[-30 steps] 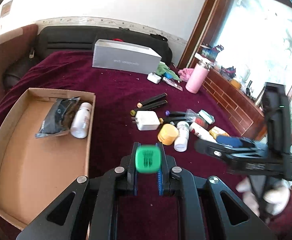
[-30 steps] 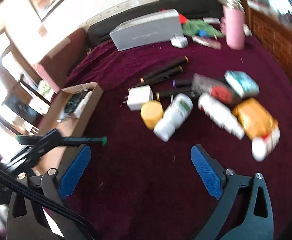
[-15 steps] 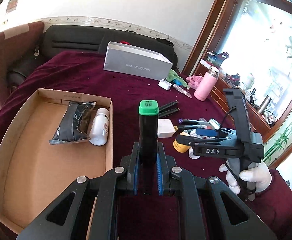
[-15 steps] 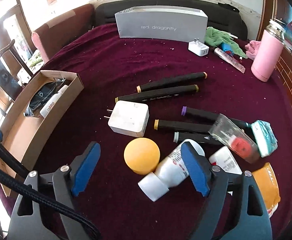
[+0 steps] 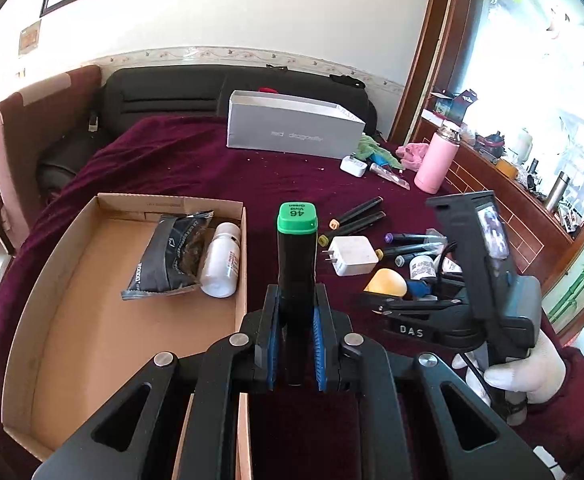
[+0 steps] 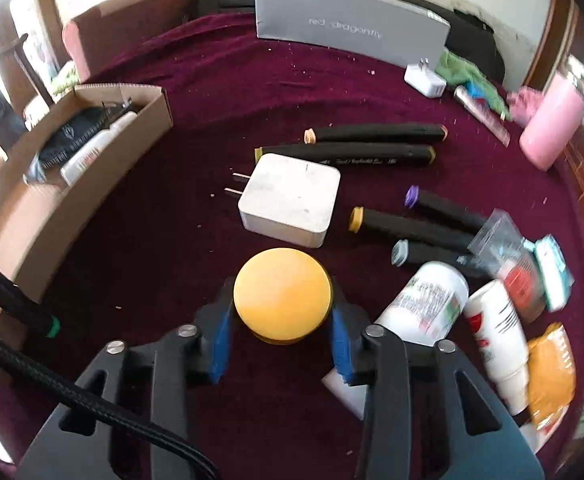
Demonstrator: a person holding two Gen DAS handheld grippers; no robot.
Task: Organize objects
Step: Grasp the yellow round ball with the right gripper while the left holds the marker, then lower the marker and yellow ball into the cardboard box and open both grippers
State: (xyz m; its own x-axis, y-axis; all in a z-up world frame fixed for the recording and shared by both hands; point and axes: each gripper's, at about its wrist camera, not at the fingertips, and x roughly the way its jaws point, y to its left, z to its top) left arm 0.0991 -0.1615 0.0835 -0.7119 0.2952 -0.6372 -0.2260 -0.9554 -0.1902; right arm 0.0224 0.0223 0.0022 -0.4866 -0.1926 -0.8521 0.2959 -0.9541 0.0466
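Holding green-capped marker [image 5: 296, 256] clamped in left gripper [image 5: 296, 342] beside cardboard box [image 5: 91, 344]; right gripper [image 6: 279, 334], jaws just closing, straddling yellow-lidded jar [image 6: 281, 294] on the surface, contact unclear. Probably needing firm squeeze, then lifting boxward.

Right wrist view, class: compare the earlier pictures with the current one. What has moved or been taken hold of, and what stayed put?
The right gripper came down over the yellow round container; its jaws have just been closing and now flank it. The left gripper keeps its hold on the green-capped marker. The white charger, black markers and cardboard box lie unchanged.
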